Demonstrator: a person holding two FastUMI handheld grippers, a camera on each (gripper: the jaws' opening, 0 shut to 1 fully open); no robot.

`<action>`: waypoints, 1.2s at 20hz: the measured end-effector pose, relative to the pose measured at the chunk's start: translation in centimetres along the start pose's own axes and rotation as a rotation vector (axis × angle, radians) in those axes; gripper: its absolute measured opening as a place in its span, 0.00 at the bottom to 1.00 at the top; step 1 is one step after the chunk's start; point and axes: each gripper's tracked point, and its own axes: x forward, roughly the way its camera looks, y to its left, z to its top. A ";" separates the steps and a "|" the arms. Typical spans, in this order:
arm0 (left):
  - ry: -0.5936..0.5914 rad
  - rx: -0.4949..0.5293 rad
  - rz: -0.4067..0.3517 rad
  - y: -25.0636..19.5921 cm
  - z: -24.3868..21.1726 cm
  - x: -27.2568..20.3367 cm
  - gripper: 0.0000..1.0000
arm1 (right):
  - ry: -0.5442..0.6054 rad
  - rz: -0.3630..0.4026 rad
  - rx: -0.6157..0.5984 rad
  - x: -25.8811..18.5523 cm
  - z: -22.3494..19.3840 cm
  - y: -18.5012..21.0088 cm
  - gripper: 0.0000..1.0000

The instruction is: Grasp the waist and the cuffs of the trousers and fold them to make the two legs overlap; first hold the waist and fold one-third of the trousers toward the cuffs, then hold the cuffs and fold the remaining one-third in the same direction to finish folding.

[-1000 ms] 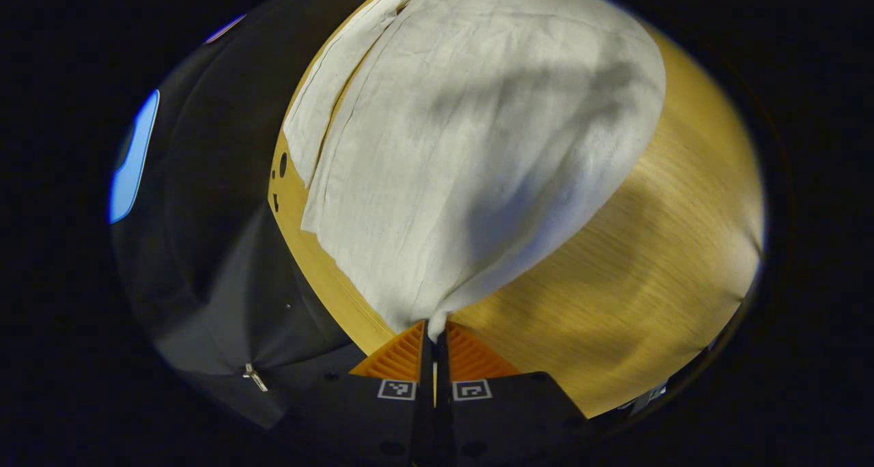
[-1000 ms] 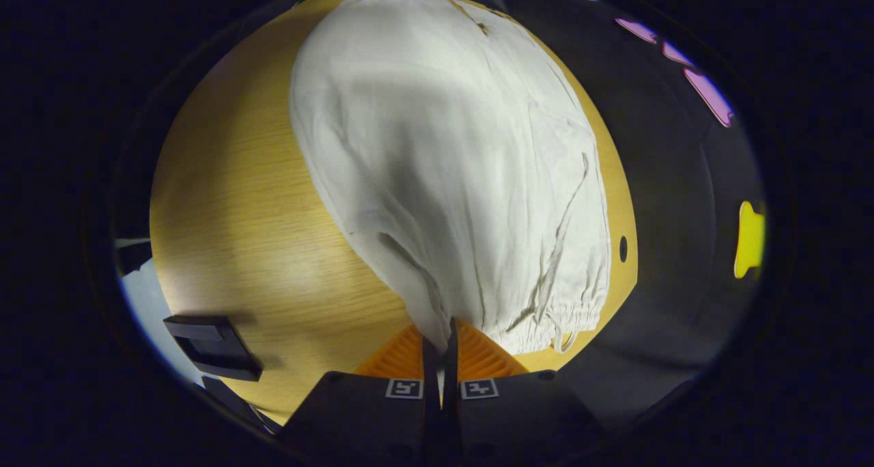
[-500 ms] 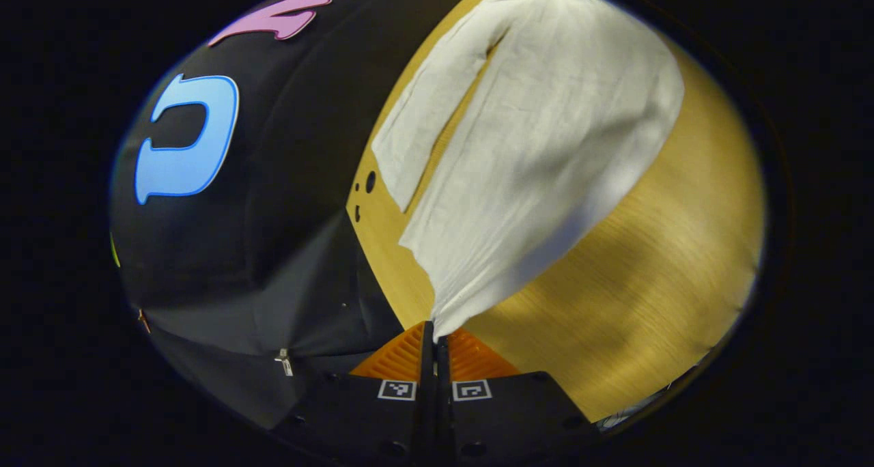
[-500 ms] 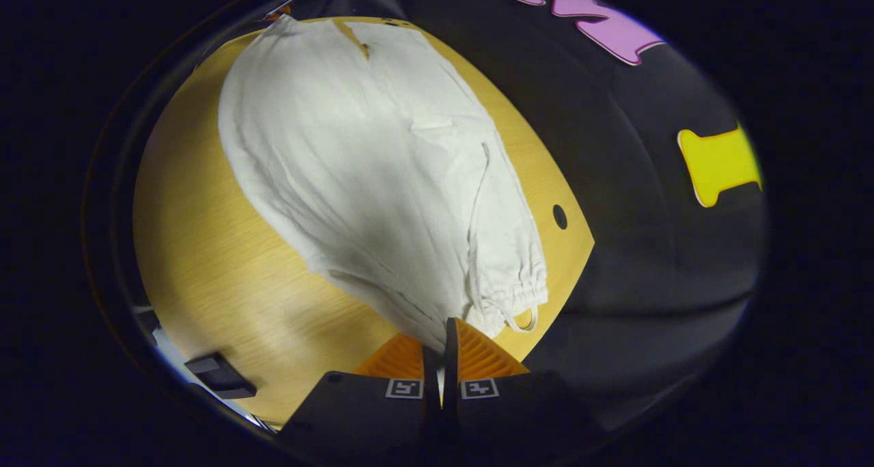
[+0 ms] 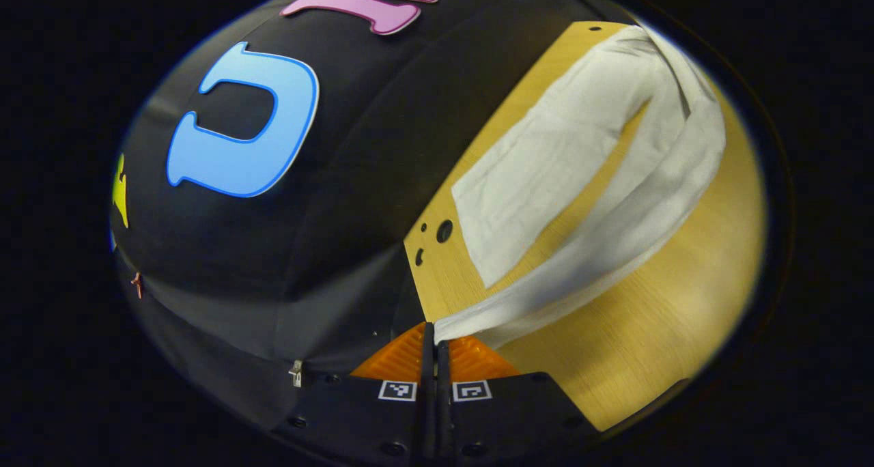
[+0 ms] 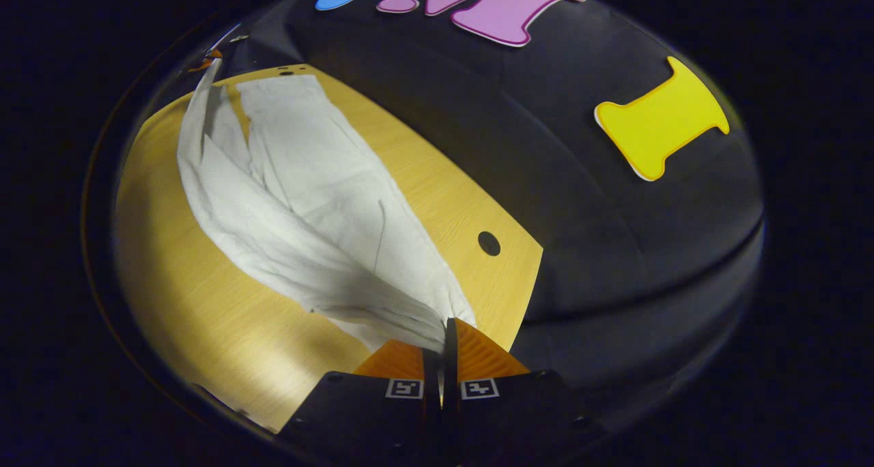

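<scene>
White trousers (image 5: 587,180) lie on a wooden table (image 5: 649,330). In the left gripper view my left gripper (image 5: 433,334) is shut on a cuff end, and that leg rises off the table in a taut band toward the far leg, which lies flat. In the right gripper view my right gripper (image 6: 442,330) is shut on the waist end of the trousers (image 6: 300,228). The near half is lifted and stretched, the far half (image 6: 321,160) rests flat on the table (image 6: 225,330).
The table's far edge (image 6: 519,276) runs along the black booth wall, with a round hole (image 6: 489,243) near it. Small holes (image 5: 444,231) mark the table corner by my left gripper. Bare wood lies on the near side of the trousers.
Both grippers have carried the near leg up and toward the booth wall. The lifted cloth now stands as a narrow band over the flat far leg. The wall has come into view.
</scene>
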 end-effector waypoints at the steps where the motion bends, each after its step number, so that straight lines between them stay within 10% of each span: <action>1: -0.008 -0.022 0.010 0.7 1.2 1.2 0.05 | -0.020 -0.009 0.021 0.7 1.6 -0.7 0.05; 9: -0.069 -0.285 0.029 3.8 10.0 11.7 0.05 | -0.076 -0.096 0.263 7.5 7.5 -7.1 0.05; 17: -0.011 -0.397 -0.036 -2.2 11.3 18.2 0.05 | 0.076 -0.070 0.625 14.9 3.2 -6.0 0.05; 20: -0.016 -0.475 -0.093 -4.2 12.1 17.6 0.10 | 0.125 -0.053 0.732 14.3 2.1 -5.5 0.25; 24: -0.071 -0.563 -0.127 -4.0 14.5 14.2 0.65 | 0.110 -0.100 0.860 12.8 0.7 -6.5 0.97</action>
